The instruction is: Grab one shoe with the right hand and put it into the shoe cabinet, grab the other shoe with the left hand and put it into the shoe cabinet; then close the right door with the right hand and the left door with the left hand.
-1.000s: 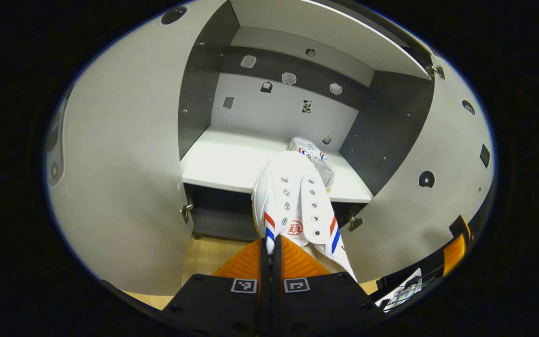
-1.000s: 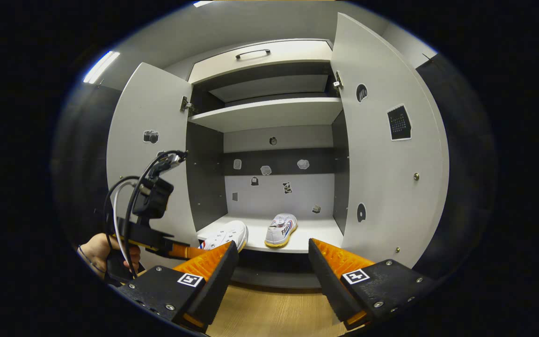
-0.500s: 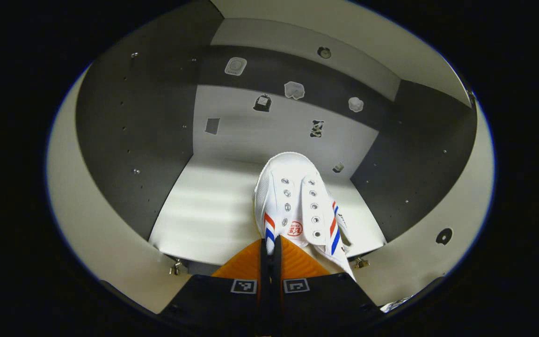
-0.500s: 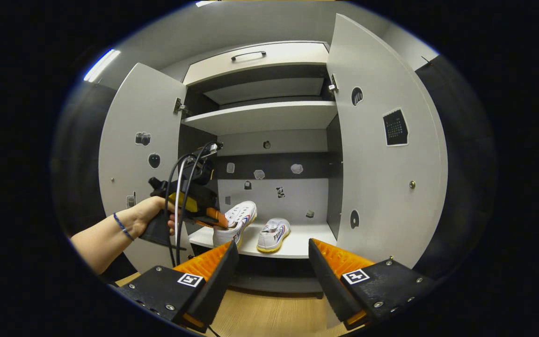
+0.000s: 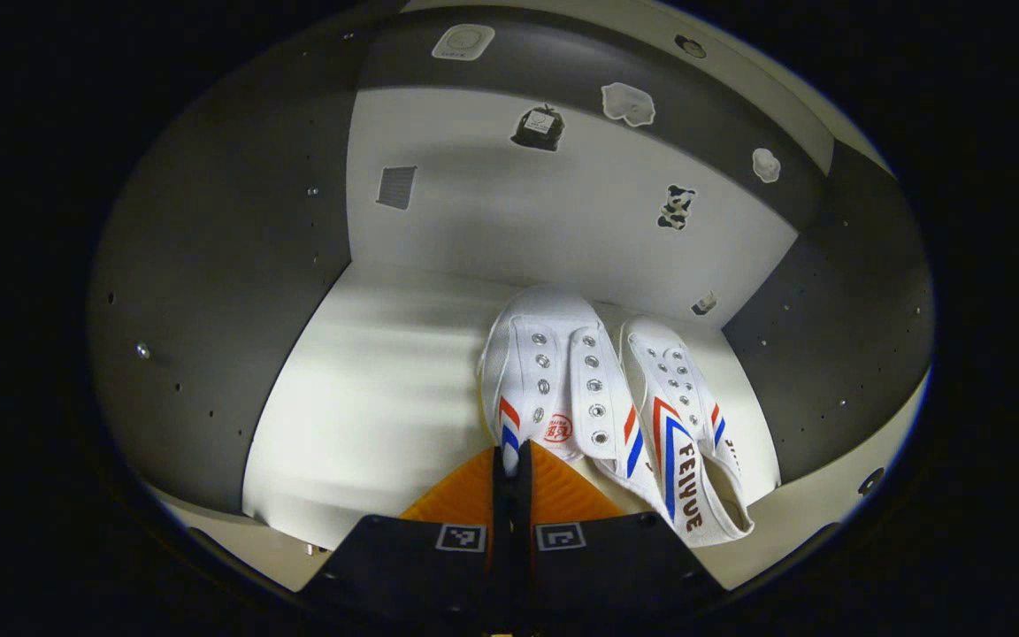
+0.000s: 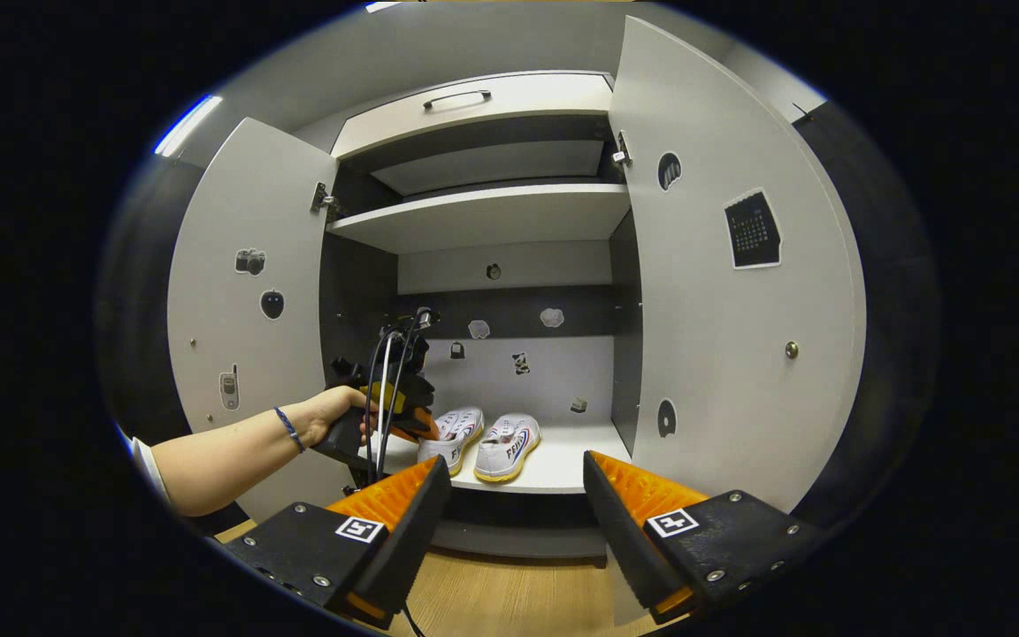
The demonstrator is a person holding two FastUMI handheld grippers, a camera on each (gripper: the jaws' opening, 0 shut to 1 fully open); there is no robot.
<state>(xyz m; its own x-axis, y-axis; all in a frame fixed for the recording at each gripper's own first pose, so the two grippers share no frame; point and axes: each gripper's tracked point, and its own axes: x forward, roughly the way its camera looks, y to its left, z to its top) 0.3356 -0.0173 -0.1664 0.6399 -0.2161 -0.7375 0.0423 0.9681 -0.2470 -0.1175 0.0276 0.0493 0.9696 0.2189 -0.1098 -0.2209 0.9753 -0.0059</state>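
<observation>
In the left gripper view my left gripper is shut on the heel edge of a white shoe with red and blue stripes, held inside the cabinet over the lower shelf. The second white shoe lies right beside it on the shelf. In the right gripper view my right gripper stands open and bare in front of the cabinet. Farther off, the left gripper and the hand holding it reach into the cabinet, with both shoes, the held shoe and the second shoe, side by side on the shelf.
Both cabinet doors are open wide: the left door and the right door. An upper shelf and a drawer with a handle sit above. Wooden floor lies before the cabinet. Small stickers dot the back wall.
My left gripper has carried its shoe deeper into the cabinet and lower, next to the other shoe. The right gripper has stayed open and drifted a little.
</observation>
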